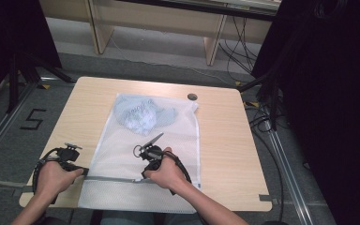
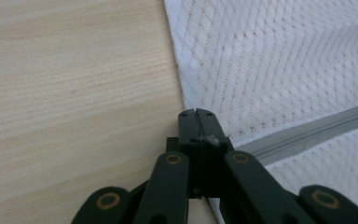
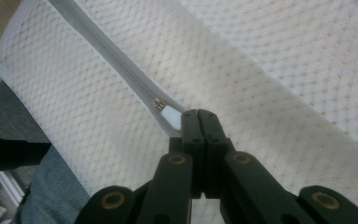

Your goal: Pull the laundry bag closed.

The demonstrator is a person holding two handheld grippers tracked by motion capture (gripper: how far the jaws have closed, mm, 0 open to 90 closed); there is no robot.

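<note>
While both hands rest at the near edge of the table (image 1: pixel 225 140), each gripper sits at the zipper (image 1: pixel 112 179) of a white mesh laundry bag (image 1: pixel 168 140), which lies flat across the centre of the high view.

Left gripper (image 1: pixel 85 171): lower left of the high view, at the bag's left edge. In the left gripper view its jaws stand together, tips meeting at centre frame, pinched on the very edge of the mesh where the grey zipper tape (image 2: pixel 307 130) ends. A small fleck of fabric shows at the tip. Bare wood fills the left half of that frame, mesh the right.

Right gripper (image 1: pixel 144 176): lower centre of the high view, tips down on the zipper line. In the right gripper view the jaws are pressed fully together, with no gap between them. Just above and left of the tips sits the white zipper pull (image 3: pixel 171 115), with the metal slider (image 3: pixel 158 103) beyond it. The pull runs down to the tips; whether it is caught between them I cannot tell. Zipper tape runs from there to the upper left of the frame.

Bag contents: a crumpled pale blue garment (image 1: pixel 143 115) lies inside, toward the bag's far end, upper centre of the high view. A small dark round disc (image 1: pixel 192 97) lies on the table just beyond the bag's far right corner.
</note>
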